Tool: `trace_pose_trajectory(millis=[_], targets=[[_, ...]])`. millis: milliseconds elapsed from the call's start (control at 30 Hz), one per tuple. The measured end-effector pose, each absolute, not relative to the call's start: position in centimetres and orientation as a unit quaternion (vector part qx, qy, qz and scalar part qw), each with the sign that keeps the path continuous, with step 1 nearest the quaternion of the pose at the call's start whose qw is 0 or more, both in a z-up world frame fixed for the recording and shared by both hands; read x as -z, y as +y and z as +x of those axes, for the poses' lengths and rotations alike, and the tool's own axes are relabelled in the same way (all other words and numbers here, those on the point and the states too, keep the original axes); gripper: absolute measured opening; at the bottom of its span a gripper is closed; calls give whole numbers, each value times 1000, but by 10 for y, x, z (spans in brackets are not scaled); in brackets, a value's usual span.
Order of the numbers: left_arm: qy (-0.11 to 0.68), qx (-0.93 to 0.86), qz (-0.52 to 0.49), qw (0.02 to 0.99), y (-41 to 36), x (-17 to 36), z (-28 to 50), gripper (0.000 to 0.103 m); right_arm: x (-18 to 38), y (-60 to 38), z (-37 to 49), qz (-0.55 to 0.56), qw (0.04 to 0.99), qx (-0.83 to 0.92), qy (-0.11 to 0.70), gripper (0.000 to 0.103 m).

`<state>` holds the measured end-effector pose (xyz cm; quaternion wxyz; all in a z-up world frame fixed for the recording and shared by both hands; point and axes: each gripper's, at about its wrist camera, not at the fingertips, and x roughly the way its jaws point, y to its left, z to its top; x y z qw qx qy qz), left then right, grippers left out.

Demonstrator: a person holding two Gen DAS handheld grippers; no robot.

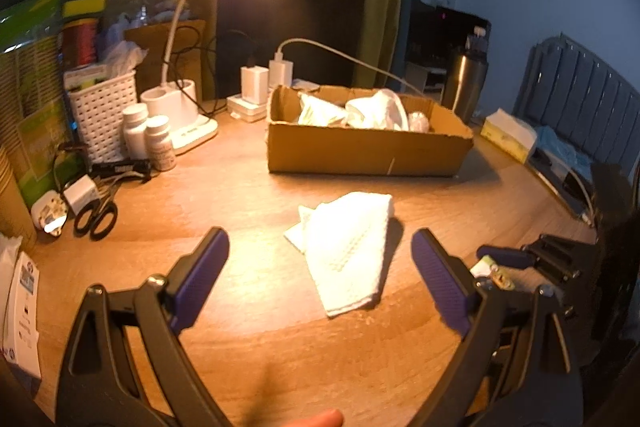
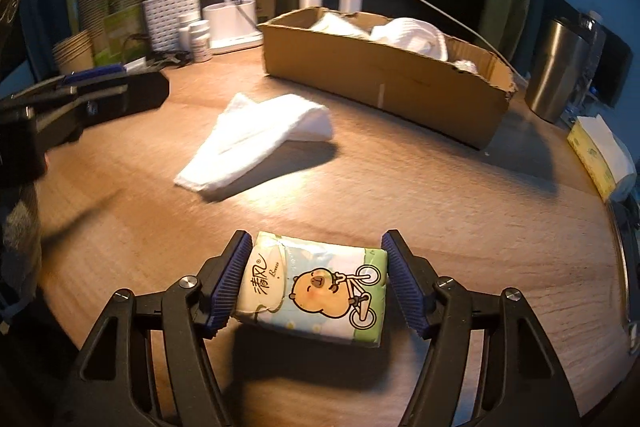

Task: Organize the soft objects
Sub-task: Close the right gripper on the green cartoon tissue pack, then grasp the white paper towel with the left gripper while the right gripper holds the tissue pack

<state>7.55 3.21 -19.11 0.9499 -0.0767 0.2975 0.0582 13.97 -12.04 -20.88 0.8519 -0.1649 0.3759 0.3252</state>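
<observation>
Our right gripper (image 2: pixel 316 277) seemingly clasps the tissue pack (image 2: pixel 316 287) (cartoon wrapper), while our left gripper (image 1: pixel 320 275) gapes unclenched above the white cloth (image 1: pixel 344 251).

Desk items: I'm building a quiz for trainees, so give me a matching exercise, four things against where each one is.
Things:
1. tissue pack
2. folded white cloth
3. scissors
4. steel tumbler

Places:
A. beside the cardboard box's far right corner
B. between the right claw's pads
C. flat on the desk in front of the box
D. left side of the desk, near the white bottles

Pairs: 1-B, 2-C, 3-D, 4-A
</observation>
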Motion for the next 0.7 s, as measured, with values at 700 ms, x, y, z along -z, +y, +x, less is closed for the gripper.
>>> trace_pose_trajectory(millis=[700], targets=[[442, -63, -17, 895, 3, 244, 172, 84, 174, -161, 198, -75, 883, -319, 337, 70]])
